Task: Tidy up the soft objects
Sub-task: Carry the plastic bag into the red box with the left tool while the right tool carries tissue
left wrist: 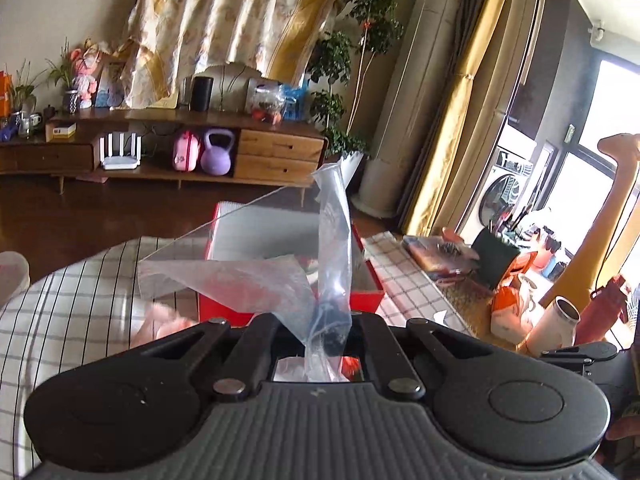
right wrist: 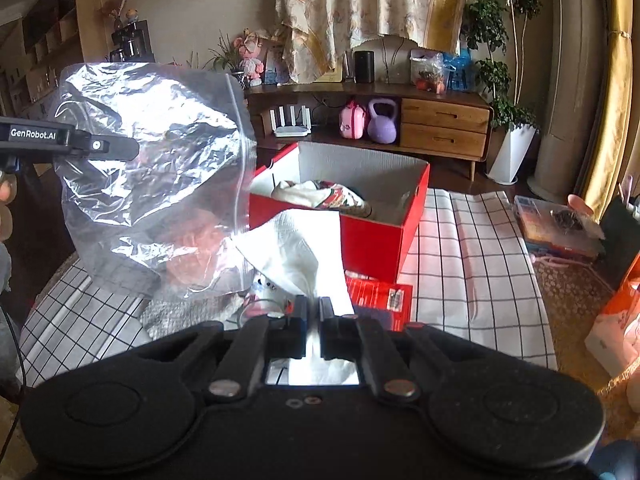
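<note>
In the left wrist view my left gripper (left wrist: 328, 332) is shut on a clear plastic zip bag (left wrist: 248, 280), which crumples up and out to the left of the jaws. In the right wrist view the same bag (right wrist: 160, 160) hangs raised at the left, with the left gripper (right wrist: 134, 148) pinching its side. My right gripper (right wrist: 313, 308) is shut on a white paper tissue (right wrist: 296, 240) that fans out ahead of the fingers, beside the bag's zip edge. Behind stands an open red box (right wrist: 372, 236) with a bundled patterned cloth (right wrist: 332, 196) inside. Something pink (right wrist: 196, 240) shows through the bag.
A checked cloth (right wrist: 472, 260) covers the surface under the box. A flat red packet (right wrist: 380, 296) lies in front of the box. A clear container (right wrist: 560, 220) sits at the right. Across the floor stands a wooden sideboard (right wrist: 440, 120) with a purple kettlebell (right wrist: 382, 124).
</note>
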`<state>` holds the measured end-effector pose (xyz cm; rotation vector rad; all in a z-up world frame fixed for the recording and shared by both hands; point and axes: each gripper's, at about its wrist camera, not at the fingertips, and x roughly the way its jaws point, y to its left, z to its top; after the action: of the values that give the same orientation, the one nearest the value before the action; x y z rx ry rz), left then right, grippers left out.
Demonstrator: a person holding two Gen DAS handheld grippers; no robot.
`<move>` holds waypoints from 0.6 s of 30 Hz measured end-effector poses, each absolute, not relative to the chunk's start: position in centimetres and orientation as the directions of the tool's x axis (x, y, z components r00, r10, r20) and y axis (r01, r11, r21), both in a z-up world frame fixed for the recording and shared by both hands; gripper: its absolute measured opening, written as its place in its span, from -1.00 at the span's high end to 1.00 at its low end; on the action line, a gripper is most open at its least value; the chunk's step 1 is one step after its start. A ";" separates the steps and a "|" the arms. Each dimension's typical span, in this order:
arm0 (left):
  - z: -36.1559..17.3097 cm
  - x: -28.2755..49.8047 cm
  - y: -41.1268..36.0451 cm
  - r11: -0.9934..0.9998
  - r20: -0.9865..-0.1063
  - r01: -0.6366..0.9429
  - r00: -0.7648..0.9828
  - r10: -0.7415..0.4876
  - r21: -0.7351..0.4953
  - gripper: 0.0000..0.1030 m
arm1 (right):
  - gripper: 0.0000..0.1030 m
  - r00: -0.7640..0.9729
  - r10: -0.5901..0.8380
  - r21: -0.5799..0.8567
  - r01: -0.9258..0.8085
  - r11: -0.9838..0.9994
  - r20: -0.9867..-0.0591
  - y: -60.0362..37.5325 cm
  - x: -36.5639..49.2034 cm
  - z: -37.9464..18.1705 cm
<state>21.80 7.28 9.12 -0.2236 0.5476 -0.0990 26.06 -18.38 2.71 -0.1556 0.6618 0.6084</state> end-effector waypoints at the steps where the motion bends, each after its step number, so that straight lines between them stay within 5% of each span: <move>1: 9.5 22.5 7.2 0.972 -0.498 0.034 0.854 -0.150 -0.233 0.93 | 0.91 0.628 0.479 0.048 -0.576 0.816 -0.614 -18.2 26.6 2.9; 18: 14.2 35.9 4.7 1.000 -0.354 0.019 0.935 -0.026 -0.023 0.93 | 0.91 0.675 0.407 -0.017 -0.528 0.849 -0.615 -15.6 38.3 2.5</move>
<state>35.91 4.75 14.18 -0.0195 0.3620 -0.0228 38.31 -15.64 2.50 -0.2000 0.6407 0.5297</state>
